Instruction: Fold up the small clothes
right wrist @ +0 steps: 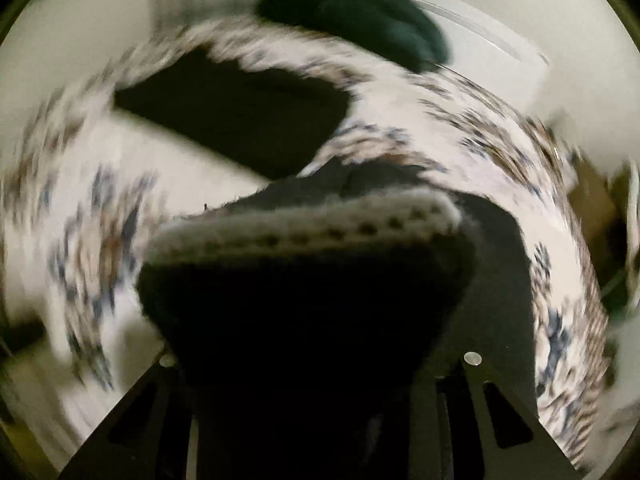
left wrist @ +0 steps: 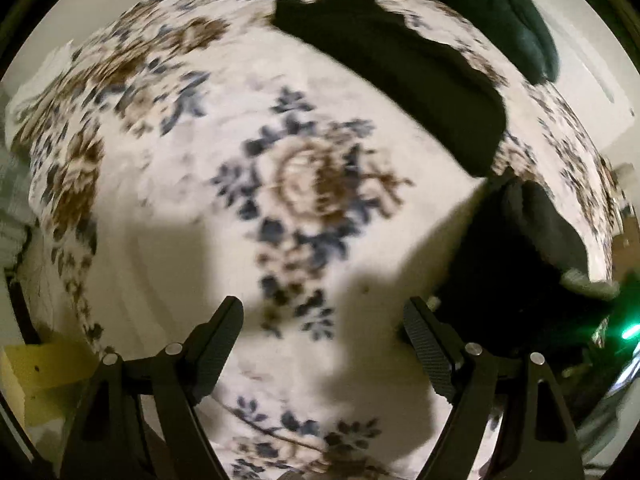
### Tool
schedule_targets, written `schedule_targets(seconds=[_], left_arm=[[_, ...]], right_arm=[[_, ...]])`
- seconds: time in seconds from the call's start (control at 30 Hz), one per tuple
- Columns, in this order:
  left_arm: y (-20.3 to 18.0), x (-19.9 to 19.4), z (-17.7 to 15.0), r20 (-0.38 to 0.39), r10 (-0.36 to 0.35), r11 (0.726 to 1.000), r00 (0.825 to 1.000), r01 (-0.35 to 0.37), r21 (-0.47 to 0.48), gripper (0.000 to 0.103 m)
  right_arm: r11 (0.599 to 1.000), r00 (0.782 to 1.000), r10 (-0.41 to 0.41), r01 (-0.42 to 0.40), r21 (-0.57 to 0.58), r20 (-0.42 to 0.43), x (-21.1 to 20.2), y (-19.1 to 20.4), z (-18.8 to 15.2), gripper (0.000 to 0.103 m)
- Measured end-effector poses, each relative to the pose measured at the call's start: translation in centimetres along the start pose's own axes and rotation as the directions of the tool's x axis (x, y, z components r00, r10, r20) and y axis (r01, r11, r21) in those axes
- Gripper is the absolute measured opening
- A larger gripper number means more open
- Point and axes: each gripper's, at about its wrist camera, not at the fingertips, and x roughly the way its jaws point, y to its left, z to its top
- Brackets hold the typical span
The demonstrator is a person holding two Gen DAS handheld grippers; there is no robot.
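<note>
I hold the left gripper (left wrist: 322,332) with jaws spread and empty over the floral tabletop (left wrist: 160,184). The right gripper (right wrist: 316,360) clamps a dark garment (right wrist: 304,312) — not yet folded. One black piece (left wrist: 400,76) lies flat at 1 o'clock, seemingly finished.

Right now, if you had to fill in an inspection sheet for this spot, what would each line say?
Surface: floral bedspread, white with blue and brown flowers.
Job's things: black garment lying flat at the far side; dark sock with a pale knitted cuff held up close to the right camera.
Clutter: dark green bundle at the far edge, blurred.
Grippers: left gripper open and empty above the bedspread; right gripper's fingertips hidden behind the sock, which seems held.
Cables: nothing seen.
Surroundings: pale wall; green light at the right edge; both views motion-blurred.
</note>
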Motion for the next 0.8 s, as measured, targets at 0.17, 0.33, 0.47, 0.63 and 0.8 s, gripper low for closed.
schedule_targets(seconds=[0.17,0.33,0.47,0.63,0.8], left_arm=[[1.5,0.5,0.3,-0.023,-0.026,0.999,0.999,0.026,-0.032,0.082],[0.3,-1.0,1.6,-0.031,-0.093,0.996,0.995,0.093,-0.007,0.082],[-2.2,-2.6,2.9,-0.036,-0.163,0.985,0.986,0.164,0.044,0.082],[-8.7,-1.8,3.3,-0.117,-0.252,0.952,0.961,0.268,0.149,0.082],[-15.7,2.4,4.9,-0.241,-0.275,0.921,0.931,0.327,0.211,0.082]], right_arm=[[0.981,0.997,-0.045,0.033,-0.19,-0.058,2.0,3.3,-2.2,0.051],[0.957,0.956,0.257,-0.273,-0.102,-0.143,-1.0,0.7,-1.2,0.087],[0.855,0.846,0.518,-0.507,0.112,-0.125,-5.3,-4.4,-1.5,0.087],[0.746,0.835,0.546,-0.448,0.493,-0.069,-6.3,-14.8,-4.8,0.087],[0.631,0.861,0.504,-0.313,0.71,-0.069,-2.9,-23.3,-9.1,0.087]])
